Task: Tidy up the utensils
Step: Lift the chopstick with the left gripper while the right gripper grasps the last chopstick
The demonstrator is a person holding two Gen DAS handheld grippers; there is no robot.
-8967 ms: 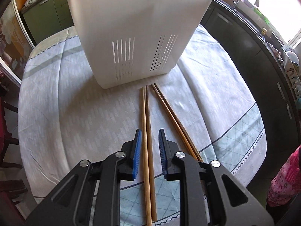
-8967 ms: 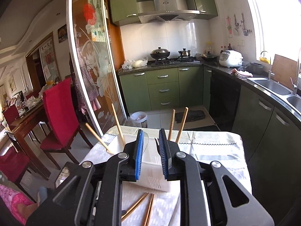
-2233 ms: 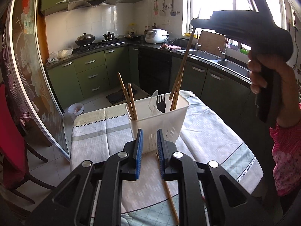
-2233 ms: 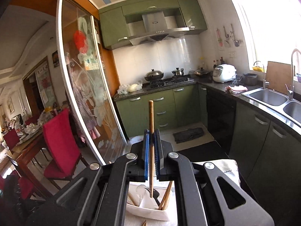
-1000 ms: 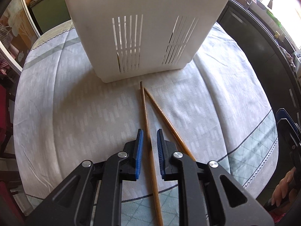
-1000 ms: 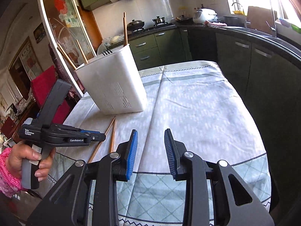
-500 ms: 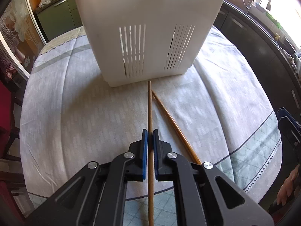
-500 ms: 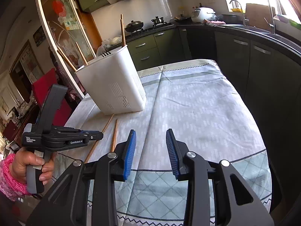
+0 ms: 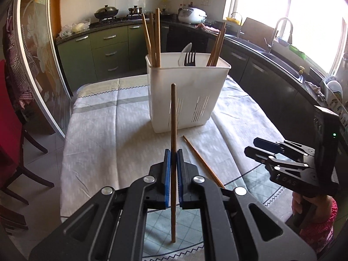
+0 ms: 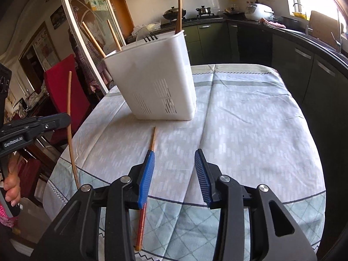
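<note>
left wrist view: left gripper [image 9: 173, 167] has its blue pads closed tight on a wooden chopstick [image 9: 173, 117], pinched a bit below its middle, stick upright and lifted clear of the tablecloth [image 9: 104, 134]. looks thin, stiff, very light, smooth wood, likely to pivot or slip in the pads if bumped; a grip near the middle seems right for balance. white utensil holder [image 9: 187, 91] stands just beyond it, slotted vents low on the front, already holding several chopsticks, a black fork [image 9: 189, 58] and a pale spoon [image 9: 184, 52]. second chopstick [image 9: 201, 159] lies flat on the cloth, near the holder's base, angled toward the camera. right gripper [image 9: 261, 146] sits off to the side, well apart from the stick.

right wrist view: right gripper [image 10: 175, 174] has its jaws wide apart, holding nothing. loose chopstick [image 10: 151, 140] lies on the cloth, passing under the left-hand pad, tip pointing at the holder [image 10: 152, 82] but not touching it. plain brown, reddish patterned band at the near end. flat on soft cloth, so probably best pinched across its width mid-length. held chopstick [image 10: 69, 113] shows at left in the left gripper [image 10: 63, 118], near upright.
</note>
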